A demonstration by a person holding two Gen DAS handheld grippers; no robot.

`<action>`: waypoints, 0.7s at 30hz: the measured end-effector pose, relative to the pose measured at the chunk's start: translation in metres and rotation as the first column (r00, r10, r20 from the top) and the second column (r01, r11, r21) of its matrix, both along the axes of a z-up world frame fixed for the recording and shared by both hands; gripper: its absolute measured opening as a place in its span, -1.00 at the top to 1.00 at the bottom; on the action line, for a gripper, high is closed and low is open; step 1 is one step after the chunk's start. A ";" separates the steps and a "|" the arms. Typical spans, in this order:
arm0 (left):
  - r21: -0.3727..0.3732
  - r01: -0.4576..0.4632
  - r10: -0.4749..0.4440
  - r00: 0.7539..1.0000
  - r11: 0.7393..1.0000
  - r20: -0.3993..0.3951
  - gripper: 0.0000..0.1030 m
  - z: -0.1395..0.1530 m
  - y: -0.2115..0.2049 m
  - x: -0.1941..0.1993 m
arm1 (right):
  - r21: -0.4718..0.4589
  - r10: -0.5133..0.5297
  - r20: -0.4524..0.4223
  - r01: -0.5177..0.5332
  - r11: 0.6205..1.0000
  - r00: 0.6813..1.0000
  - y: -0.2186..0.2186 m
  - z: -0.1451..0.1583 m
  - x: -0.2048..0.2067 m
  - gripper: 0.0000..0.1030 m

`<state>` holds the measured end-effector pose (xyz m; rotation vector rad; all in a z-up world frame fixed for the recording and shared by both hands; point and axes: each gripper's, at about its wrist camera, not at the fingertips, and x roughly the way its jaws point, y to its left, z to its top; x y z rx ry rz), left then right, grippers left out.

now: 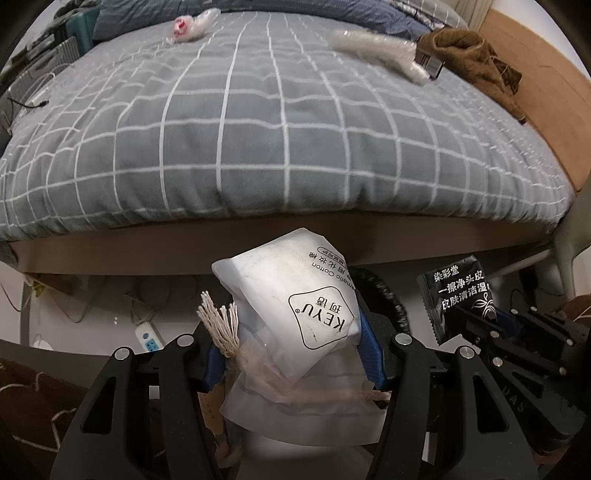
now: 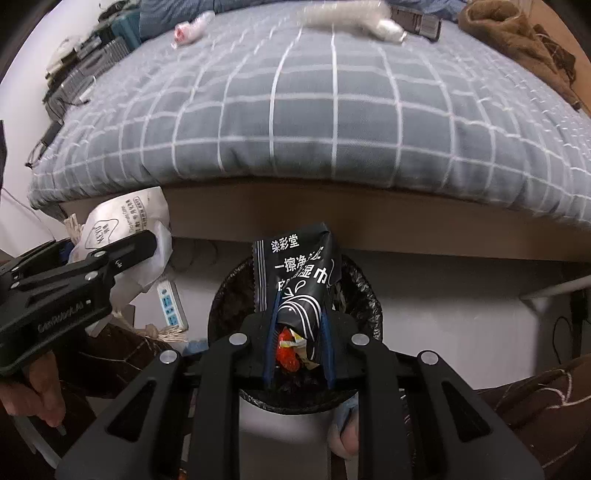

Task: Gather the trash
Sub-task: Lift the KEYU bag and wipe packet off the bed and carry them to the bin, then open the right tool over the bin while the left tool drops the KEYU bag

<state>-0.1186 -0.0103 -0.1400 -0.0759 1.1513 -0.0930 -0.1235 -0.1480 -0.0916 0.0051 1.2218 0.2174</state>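
My left gripper (image 1: 291,354) is shut on a white KEYU cotton-pad bag (image 1: 295,299) with a string tassel, held in front of the bed's edge; the bag also shows at the left of the right wrist view (image 2: 122,225). My right gripper (image 2: 299,347) is shut on a black wet-wipe packet (image 2: 295,273), held right above a bin with a black liner (image 2: 229,295) that has red and yellow trash inside. The packet also shows in the left wrist view (image 1: 458,295). On the bed lie a pink-and-clear wrapper (image 1: 188,26) and a clear plastic wrapper (image 1: 376,50).
The bed has a grey checked cover (image 1: 258,129). A brown cloth (image 1: 476,55) and a dark box (image 1: 430,64) lie at its far right. A white power strip (image 2: 170,302) lies on the floor under the bed. Clutter lines the left wall.
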 end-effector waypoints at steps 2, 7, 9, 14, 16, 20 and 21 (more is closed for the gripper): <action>0.009 -0.004 0.005 1.000 1.000 -0.017 -0.10 -0.009 0.005 0.002 | 0.008 0.003 -0.043 -0.002 1.000 0.999 0.005 -0.012 0.006 0.63; 0.024 -0.030 0.031 0.997 0.999 -0.066 -0.10 -0.033 0.021 0.004 | -0.003 0.011 -0.129 -0.012 1.000 0.992 0.017 -0.039 0.015 0.63; 0.019 -0.041 0.043 0.996 0.999 -0.081 -0.10 -0.039 0.025 0.004 | -0.016 0.016 -0.153 -0.019 1.000 0.988 0.021 -0.047 0.017 0.63; 0.029 -0.047 0.050 0.993 0.998 -0.109 -0.09 -0.052 0.036 0.002 | -0.035 0.032 -0.199 -0.040 0.999 0.979 0.034 -0.062 0.025 0.62; 0.035 -0.056 0.060 0.991 0.998 -0.116 -0.09 -0.055 0.042 0.001 | -0.036 0.033 -0.212 -0.042 0.998 0.977 0.039 -0.066 0.028 0.60; 0.044 -0.073 0.078 0.989 0.996 -0.122 -0.09 -0.061 0.053 -0.002 | -0.047 0.040 -0.239 -0.052 0.998 0.970 0.046 -0.077 0.029 0.51; 0.048 -0.077 0.082 0.989 0.996 -0.124 -0.09 -0.063 0.055 -0.003 | -0.047 0.041 -0.242 -0.054 0.997 0.969 0.046 -0.079 0.030 0.47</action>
